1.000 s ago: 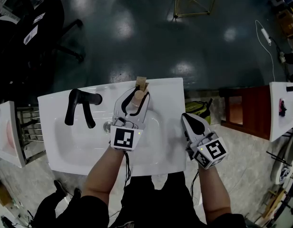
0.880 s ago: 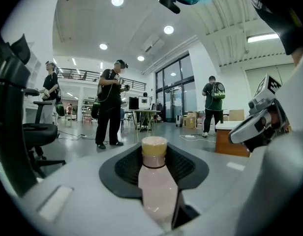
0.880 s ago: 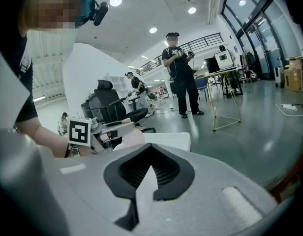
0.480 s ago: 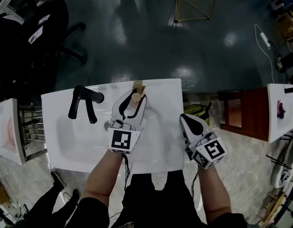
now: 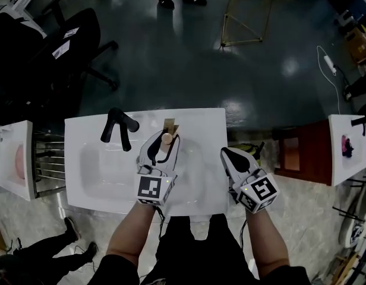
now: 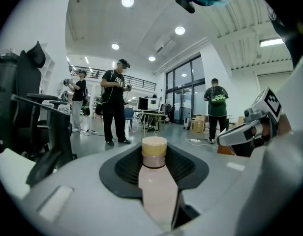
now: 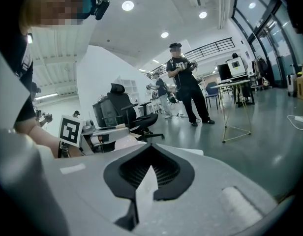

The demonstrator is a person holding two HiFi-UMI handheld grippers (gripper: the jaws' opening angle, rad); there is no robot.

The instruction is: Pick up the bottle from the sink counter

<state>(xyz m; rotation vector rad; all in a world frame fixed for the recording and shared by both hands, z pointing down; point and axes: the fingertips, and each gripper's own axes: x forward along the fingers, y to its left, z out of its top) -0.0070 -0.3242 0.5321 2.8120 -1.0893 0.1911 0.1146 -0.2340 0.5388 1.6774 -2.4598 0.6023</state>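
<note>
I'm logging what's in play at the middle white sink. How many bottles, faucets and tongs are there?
Bottle: 1, the bottle, clamped in the left tongs
Faucet: 1, the black faucet
Tongs: 2, the left tongs and the right tongs, which are shut and hold nothing
Total: 4

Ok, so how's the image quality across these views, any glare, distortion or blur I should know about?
Head view: overhead lights glare off the dark glossy floor, and the white sink looks washed out. Left gripper view: strong fisheye bending with black corners; the bottle, close to the lens, looks slightly soft. Right gripper view: the same fisheye curve, with bright ceiling lights.
</note>
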